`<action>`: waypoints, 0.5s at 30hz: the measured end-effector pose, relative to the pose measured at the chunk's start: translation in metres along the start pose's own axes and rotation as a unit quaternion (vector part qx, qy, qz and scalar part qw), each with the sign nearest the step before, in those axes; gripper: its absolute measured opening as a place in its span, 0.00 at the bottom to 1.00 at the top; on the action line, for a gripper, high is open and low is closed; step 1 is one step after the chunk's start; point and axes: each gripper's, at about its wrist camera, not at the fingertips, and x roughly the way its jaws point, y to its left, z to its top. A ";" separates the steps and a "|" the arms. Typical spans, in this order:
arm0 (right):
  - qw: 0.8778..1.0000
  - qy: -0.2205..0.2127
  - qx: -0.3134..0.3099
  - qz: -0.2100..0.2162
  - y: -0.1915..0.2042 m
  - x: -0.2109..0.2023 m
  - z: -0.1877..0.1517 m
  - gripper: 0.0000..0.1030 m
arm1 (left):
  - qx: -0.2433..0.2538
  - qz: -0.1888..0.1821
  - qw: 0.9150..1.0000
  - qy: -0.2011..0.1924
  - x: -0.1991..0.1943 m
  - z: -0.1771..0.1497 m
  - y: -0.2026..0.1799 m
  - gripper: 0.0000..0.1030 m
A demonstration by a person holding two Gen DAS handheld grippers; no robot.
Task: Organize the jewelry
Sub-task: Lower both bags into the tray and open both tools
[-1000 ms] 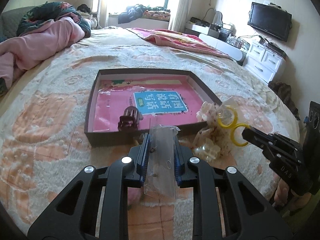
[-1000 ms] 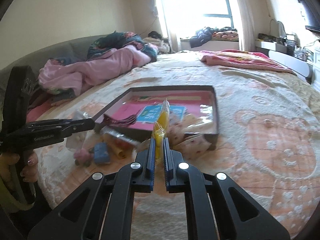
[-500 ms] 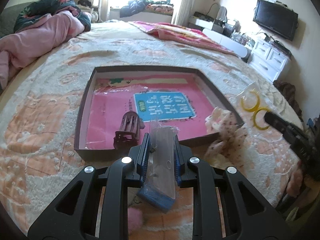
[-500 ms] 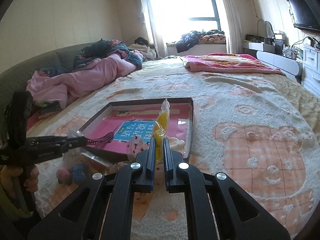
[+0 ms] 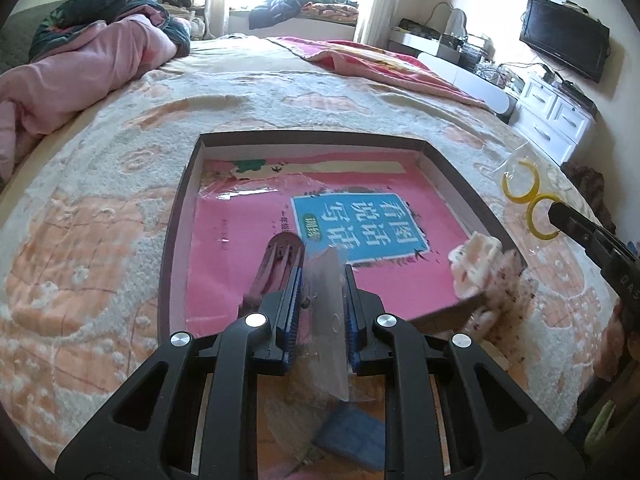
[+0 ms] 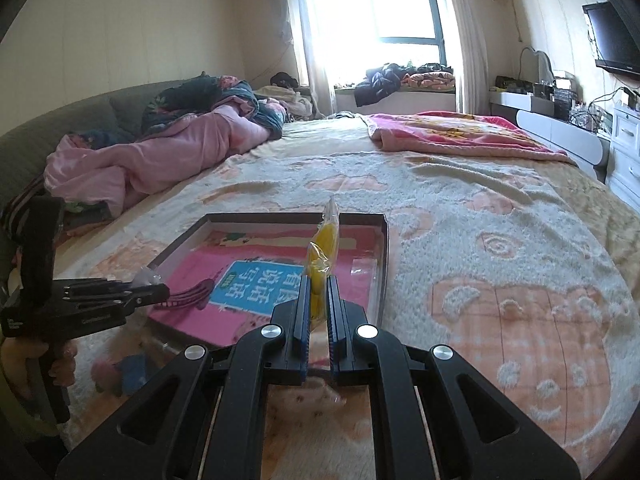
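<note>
A shallow dark-rimmed box tray (image 5: 172, 216) is sitting on a fuzzy cream and peach bedspread (image 5: 92, 184), holding a pink booklet (image 5: 236, 248) with a blue label. A dark reddish hair claw clip (image 5: 276, 268) is lying on the booklet near the tray's near edge.

The left gripper (image 5: 322, 300) is hanging over the near part of the tray, its jaws pressing together on a small clear plastic packet (image 5: 328, 320); what is inside the packet is too small to tell.

The right gripper (image 6: 318, 304) is pinching a clear bag of yellow hoop earrings (image 6: 322, 248), which is standing upright above its fingers over the tray's near right part. In the left wrist view the two thin yellow hoops are showing through the plastic, off the tray's right rim.

A floral fabric hair accessory (image 5: 480, 264) is draping over the tray's near right corner.
</note>
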 end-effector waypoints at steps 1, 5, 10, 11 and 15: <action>1.000 0.002 -0.001 -0.001 -0.001 0.004 0.002 0.07 | -0.002 0.000 1.000 0.000 0.001 0.001 0.002 0.12; 1.000 0.009 -0.003 0.000 -0.003 0.017 0.007 0.07 | -0.004 0.004 1.000 -0.003 0.005 0.008 0.006 0.12; 1.000 0.023 -0.001 0.004 -0.009 0.035 0.012 0.07 | -0.002 0.008 1.000 0.001 0.012 0.017 0.006 0.11; 1.000 0.028 0.000 0.006 -0.011 0.040 0.013 0.07 | 0.000 0.008 1.000 0.001 0.014 0.019 0.005 0.11; 0.999 0.044 -0.001 0.007 -0.014 0.055 0.013 0.07 | 0.002 0.006 1.000 0.005 0.022 0.027 -0.001 0.11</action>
